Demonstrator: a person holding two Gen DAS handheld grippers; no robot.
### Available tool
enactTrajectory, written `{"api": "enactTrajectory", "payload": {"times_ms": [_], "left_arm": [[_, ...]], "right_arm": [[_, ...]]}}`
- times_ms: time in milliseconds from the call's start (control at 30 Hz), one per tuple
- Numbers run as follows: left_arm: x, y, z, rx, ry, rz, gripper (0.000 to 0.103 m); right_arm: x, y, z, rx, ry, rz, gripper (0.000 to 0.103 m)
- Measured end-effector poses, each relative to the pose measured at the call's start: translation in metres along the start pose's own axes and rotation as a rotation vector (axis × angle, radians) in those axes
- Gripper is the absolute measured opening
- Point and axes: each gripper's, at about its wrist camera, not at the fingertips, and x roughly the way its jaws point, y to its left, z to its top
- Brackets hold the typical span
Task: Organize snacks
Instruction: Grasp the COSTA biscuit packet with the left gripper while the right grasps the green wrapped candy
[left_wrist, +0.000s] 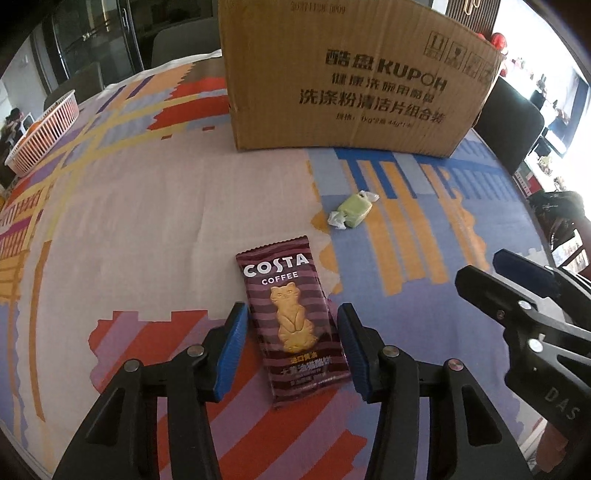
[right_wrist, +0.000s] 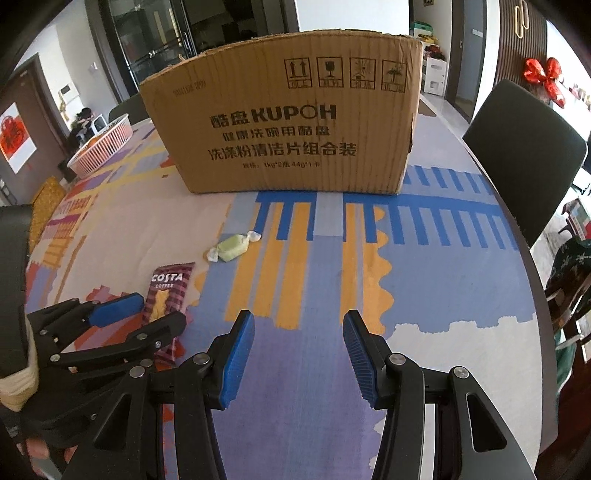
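Blue-padded left gripper (left_wrist: 291, 347) sits low over the tablecloth (left_wrist: 147, 206), fingers wide either side of the Costa biscuit packet (left_wrist: 293, 325); right gripper (right_wrist: 299, 354) hovers wide, empty, facing the cardboard box (right_wrist: 288, 125).

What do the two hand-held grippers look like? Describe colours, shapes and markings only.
Both the left gripper and right gripper have black plastic linkage arms with silver rivets and ribbed blue rubber finger pads. White "DAS" lettering marks the right gripper's body.
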Motion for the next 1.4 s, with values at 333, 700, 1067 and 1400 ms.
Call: {"api": "enactTrajectory", "payload": {"times_ms": [333,700,1067,1400], "left_arm": [[-0.002,0.000,-0.003,0.024,-0.036,-0.008,0.036],[-0.022,0.031,0.011,-0.028,-0.126,-0.002,0.036],[-0.020,0.062,0.019,-0.091,-0.152,0.019,0.036],[-0.016,0.074,0.027,-0.122,-0.169,0.017,0.036]], "right_arm": [[0.007,0.001,0.000,0.005,0.014,-0.002,0.051],[0.019,0.016,0.011,0.036,0.014,0.059,0.051],[0.051,0.046,0.036,0.062,0.039,0.092,0.050],[0.071,0.064,0.048,0.045,0.049,0.074,0.041]]}}
